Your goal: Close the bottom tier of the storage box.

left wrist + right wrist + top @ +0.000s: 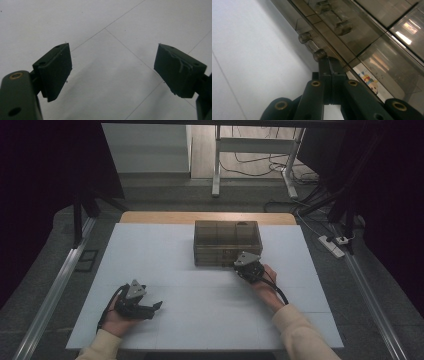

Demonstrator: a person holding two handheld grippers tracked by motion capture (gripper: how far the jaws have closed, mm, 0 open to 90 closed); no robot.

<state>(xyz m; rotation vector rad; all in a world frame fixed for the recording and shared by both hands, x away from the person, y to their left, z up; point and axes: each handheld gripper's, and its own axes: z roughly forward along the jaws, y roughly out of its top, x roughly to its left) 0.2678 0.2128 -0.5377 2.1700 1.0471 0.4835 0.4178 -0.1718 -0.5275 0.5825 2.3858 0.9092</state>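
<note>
Right gripper view shows us our right gripper [329, 60] clenched, tips touching the smoky drawer box [372, 37] beside a handle [312, 46]. Our left gripper [112, 72] gapes wide, holding nothing, over the white table [75, 20].

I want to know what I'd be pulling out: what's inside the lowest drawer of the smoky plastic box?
Through the tinted front of the drawer box, beside the shut right gripper, a colourful cartoon sticker or card shows. The gripper's links cover part of it, and the rest of the drawer is too murky to tell.
</note>
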